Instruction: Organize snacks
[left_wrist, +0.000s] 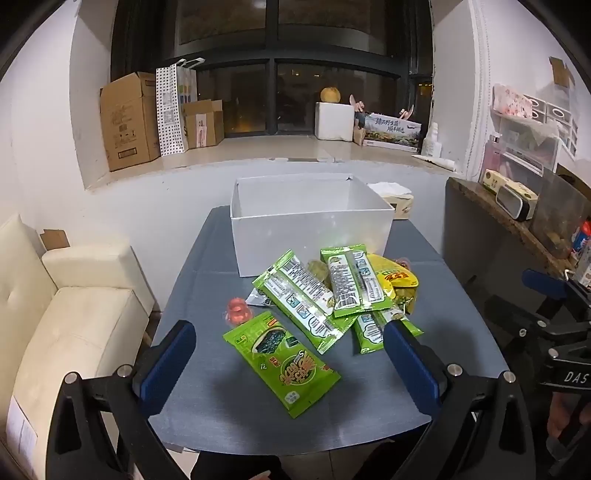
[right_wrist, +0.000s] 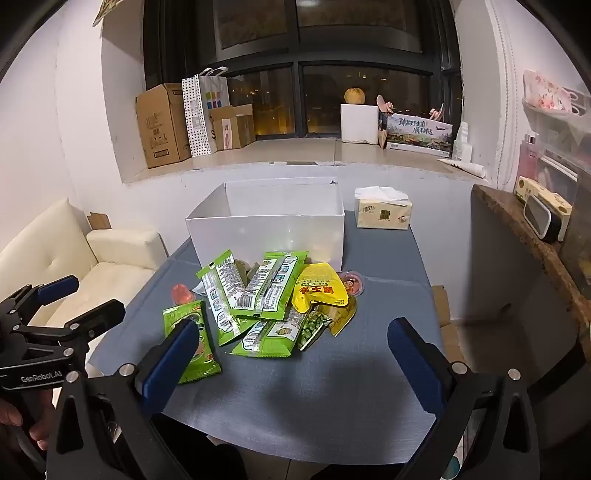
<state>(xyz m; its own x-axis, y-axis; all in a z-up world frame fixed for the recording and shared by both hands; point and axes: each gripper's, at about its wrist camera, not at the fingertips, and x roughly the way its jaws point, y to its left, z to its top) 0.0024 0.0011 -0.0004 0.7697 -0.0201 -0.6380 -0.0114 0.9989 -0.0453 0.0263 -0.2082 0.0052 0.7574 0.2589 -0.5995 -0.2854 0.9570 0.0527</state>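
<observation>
White box (left_wrist: 312, 225) at far side of the grey table (left_wrist: 280, 413), open top; the inside that shows looks bare, floor hidden. Snack pile (left_wrist: 332, 299) sits just in front of it: green seaweed packs, yellow pouch (right_wrist: 319, 286), jelly cups. Left gripper (left_wrist: 290, 363) and right gripper (right_wrist: 295, 363) both tilted down over the near edge, jaws wide, holding nothing. "GenRobot.AI" reads on the left gripper's body, "DAS" on the right. Pack text illegible. Tissue pack (right_wrist: 383, 212) right of box.

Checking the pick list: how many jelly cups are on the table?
2. A pink jelly cup lies left of the green packets; another jelly cup lies right of the yellow packet. More may hide under the packets.
</observation>
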